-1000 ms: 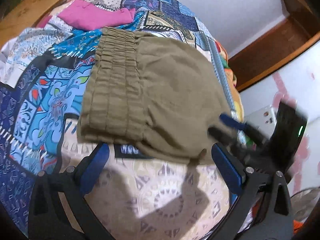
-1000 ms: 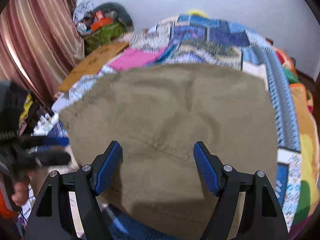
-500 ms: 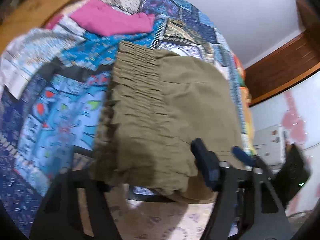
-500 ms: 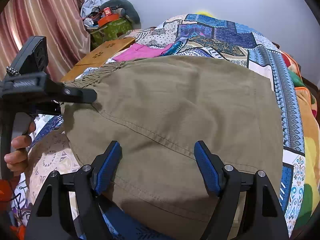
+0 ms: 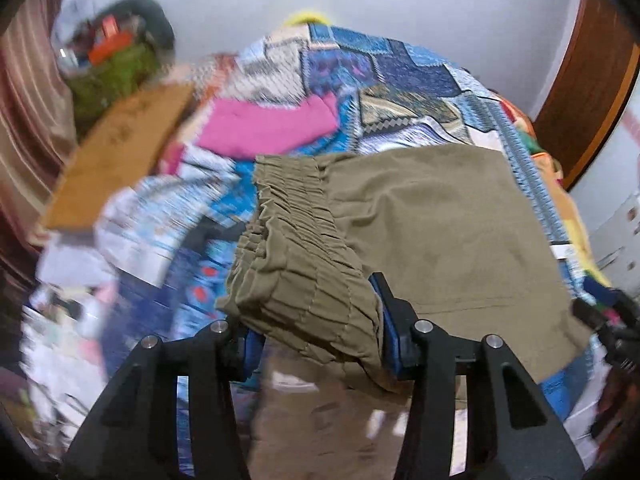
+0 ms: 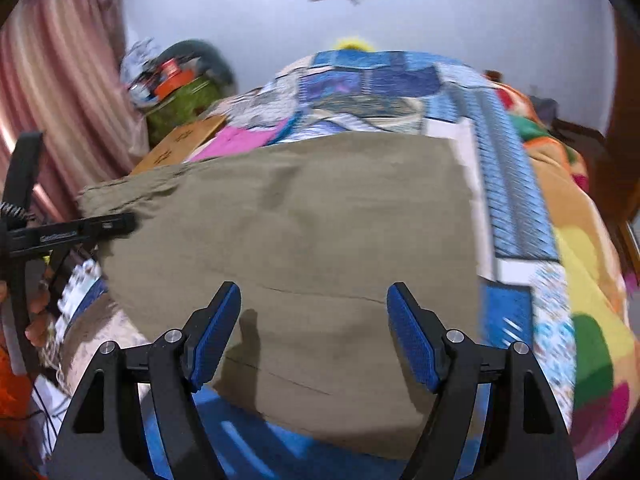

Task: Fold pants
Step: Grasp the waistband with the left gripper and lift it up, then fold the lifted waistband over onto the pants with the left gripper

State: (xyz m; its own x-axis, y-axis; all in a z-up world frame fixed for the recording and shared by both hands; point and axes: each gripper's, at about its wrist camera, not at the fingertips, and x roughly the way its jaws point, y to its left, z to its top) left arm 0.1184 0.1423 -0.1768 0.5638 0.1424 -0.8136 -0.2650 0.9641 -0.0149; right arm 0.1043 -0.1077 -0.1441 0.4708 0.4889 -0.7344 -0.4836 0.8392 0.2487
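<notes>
Since a second ago the left tool [image 5: 316,332] has closed from wide open onto the gathered waistband corner of the olive pants [image 5: 432,232], lifting it off the patchwork quilt [image 5: 400,76]. The left pad is hidden under bunched fabric. The pants lie folded on the bed's near end; their far edge meets a pink garment [image 5: 264,128]. The right tool [image 6: 314,332] hovers over the near hem, jaws apart, holding nothing. Quilt lies bare to the right.

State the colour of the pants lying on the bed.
Olive-khaki; the pants show best in the right wrist view.
</notes>
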